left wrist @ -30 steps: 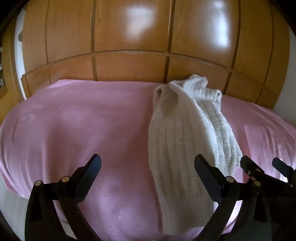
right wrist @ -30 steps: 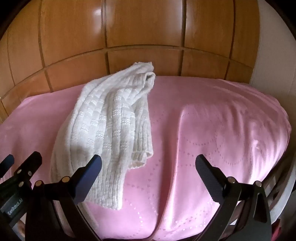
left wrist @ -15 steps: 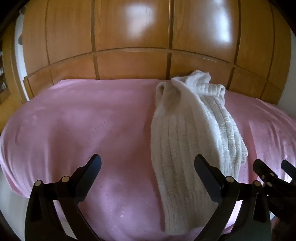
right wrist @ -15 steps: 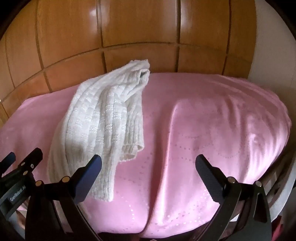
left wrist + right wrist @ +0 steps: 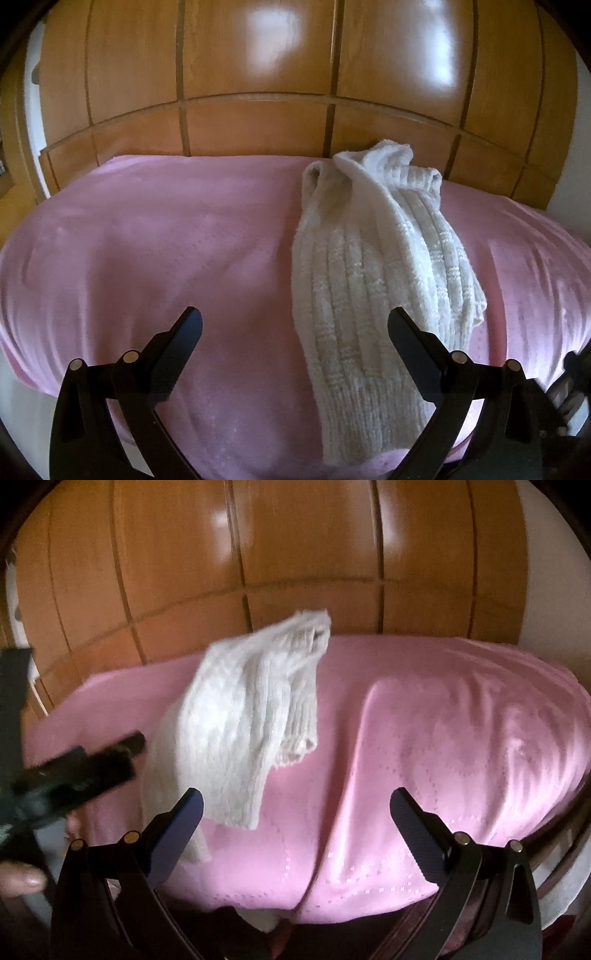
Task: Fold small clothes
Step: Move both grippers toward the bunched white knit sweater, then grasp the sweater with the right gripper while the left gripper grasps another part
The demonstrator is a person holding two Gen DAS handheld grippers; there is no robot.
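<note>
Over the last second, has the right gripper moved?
Yes. In the left wrist view, the right gripper has slid right, away from the white knit garment, nearly out of frame.

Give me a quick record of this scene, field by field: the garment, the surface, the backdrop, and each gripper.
garment: white knit garment, bunched lengthwise, lying on the cover
surface: pink cover, wrinkled
backdrop: wooden panels
left gripper: open, holds nothing, right finger in front of the garment's near end
right gripper: open, holds nothing
view quality: right wrist view blurred
</note>
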